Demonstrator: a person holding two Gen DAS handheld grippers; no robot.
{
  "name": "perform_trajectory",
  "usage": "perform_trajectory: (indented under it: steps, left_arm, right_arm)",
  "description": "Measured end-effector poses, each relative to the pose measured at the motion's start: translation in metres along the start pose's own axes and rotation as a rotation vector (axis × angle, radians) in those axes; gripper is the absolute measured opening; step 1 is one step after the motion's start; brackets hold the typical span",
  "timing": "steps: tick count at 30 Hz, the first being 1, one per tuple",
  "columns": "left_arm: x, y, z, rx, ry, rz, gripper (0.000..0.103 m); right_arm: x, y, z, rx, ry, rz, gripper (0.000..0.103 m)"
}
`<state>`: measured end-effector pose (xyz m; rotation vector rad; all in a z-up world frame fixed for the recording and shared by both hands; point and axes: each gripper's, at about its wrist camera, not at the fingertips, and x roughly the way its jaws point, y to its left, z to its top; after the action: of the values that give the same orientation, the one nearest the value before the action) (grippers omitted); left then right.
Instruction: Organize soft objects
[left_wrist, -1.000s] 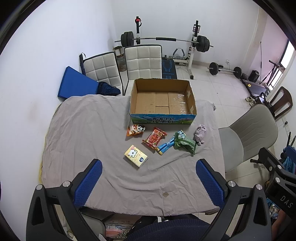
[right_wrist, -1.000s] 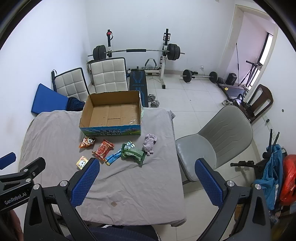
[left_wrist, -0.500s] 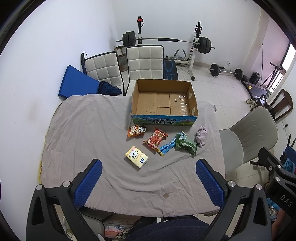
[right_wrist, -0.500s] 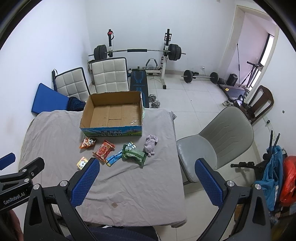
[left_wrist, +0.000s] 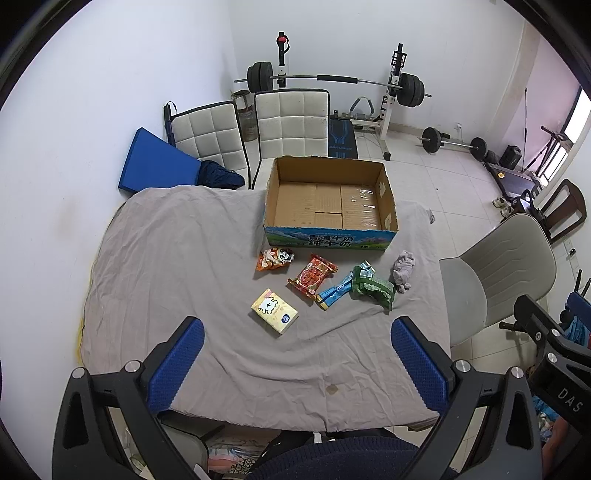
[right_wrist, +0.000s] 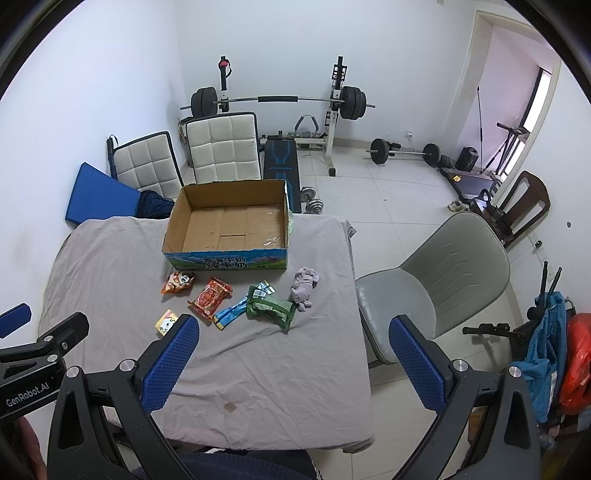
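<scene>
The tabletop (left_wrist: 166, 258), draped in a grey cloth, is sitting slightly lower in both wrist views than a second ago, so the two tools are drifting a little up and back, not closing in. Nothing on the cloth has moved in that time, which suggests the sorting is not yet begun. The cardboard box (left_wrist: 330, 201) is standing open and empty at the far edge. Just in front of it the soft things are lying in a loose row: a green packet (left_wrist: 371, 288), a red snack bag (left_wrist: 313, 275), a yellow tissue pack (left_wrist: 274, 311), an orange snack bag (left_wrist: 274, 258), a blue wrapper (left_wrist: 334, 293) and a small grey plush (left_wrist: 403, 269). The left tool (left_wrist: 295, 363) and right tool (right_wrist: 291, 363) are both hovering spread wide, gripping nothing.
</scene>
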<state>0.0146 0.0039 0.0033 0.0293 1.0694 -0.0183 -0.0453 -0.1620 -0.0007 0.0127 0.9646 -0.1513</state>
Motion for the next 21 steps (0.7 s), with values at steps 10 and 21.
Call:
perform_trajectory:
  steps: [10, 21]
  left_arm:
    - [0.001, 0.001, -0.001, -0.003, 0.003, 0.001, 0.103]
    - [0.034, 0.011, 0.014, -0.041, 0.02, 0.012, 0.103]
  right_arm:
    - [0.004, 0.002, -0.003, 0.003, 0.004, 0.006, 0.103]
    - [0.067, -0.016, 0.009, 0.069, 0.108, 0.072, 0.103]
